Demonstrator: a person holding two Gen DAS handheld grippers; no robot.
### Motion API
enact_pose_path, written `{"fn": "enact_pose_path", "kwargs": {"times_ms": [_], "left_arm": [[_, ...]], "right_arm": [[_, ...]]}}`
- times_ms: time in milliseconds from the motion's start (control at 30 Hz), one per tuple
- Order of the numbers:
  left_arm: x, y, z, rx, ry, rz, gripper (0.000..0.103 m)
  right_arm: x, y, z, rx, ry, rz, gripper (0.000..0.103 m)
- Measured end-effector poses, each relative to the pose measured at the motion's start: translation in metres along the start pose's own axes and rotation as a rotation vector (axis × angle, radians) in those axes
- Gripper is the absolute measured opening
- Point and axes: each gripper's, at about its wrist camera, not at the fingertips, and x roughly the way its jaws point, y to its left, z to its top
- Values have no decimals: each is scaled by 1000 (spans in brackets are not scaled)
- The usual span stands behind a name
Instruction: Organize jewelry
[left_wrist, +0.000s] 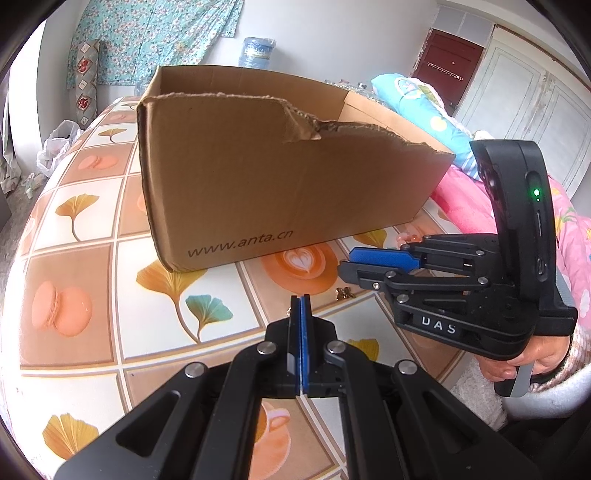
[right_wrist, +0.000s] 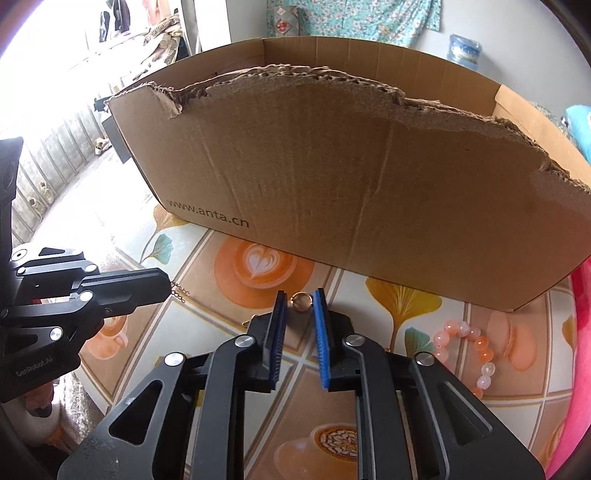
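In the right wrist view a small gold ring (right_wrist: 301, 300) lies on the patterned tablecloth (right_wrist: 236, 229) between the blue pads of my right gripper (right_wrist: 300, 295). The pads stand a little apart from it, so the gripper is open. A fine gold chain (right_wrist: 180, 291) lies just past the tip of my left gripper (right_wrist: 168, 288); I cannot tell whether they touch. A pink and orange bead bracelet (right_wrist: 466, 347) rests to the right. In the left wrist view my left gripper (left_wrist: 301, 298) is shut with nothing seen between its pads. Small gold pieces (left_wrist: 345, 293) lie under my right gripper (left_wrist: 345, 263).
A torn-edged cardboard box (left_wrist: 258, 177) (right_wrist: 369, 177), open at the top, stands close behind both grippers. A pink blanket (left_wrist: 461, 206) borders the table on the right. A person's hand (left_wrist: 532, 360) holds the right gripper's handle.
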Motion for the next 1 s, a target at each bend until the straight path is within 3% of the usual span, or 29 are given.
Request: {"fn": "enact_pose_path", "kwargs": {"times_ms": [267, 400, 633, 1000], "left_arm": [[2, 3, -1, -8, 0, 2, 0], [2, 3, -1, -9, -1, 1, 0], [3, 3, -1, -8, -1, 1, 0], [-15, -4, 4, 14, -30, -29, 0]], "right_arm": [[6, 11, 1, 9, -14, -34, 19], [7, 13, 0, 13, -21, -45, 11], [10, 9, -1, 23, -30, -25, 10], [-23, -8, -4, 35, -81, 17, 10]]}}
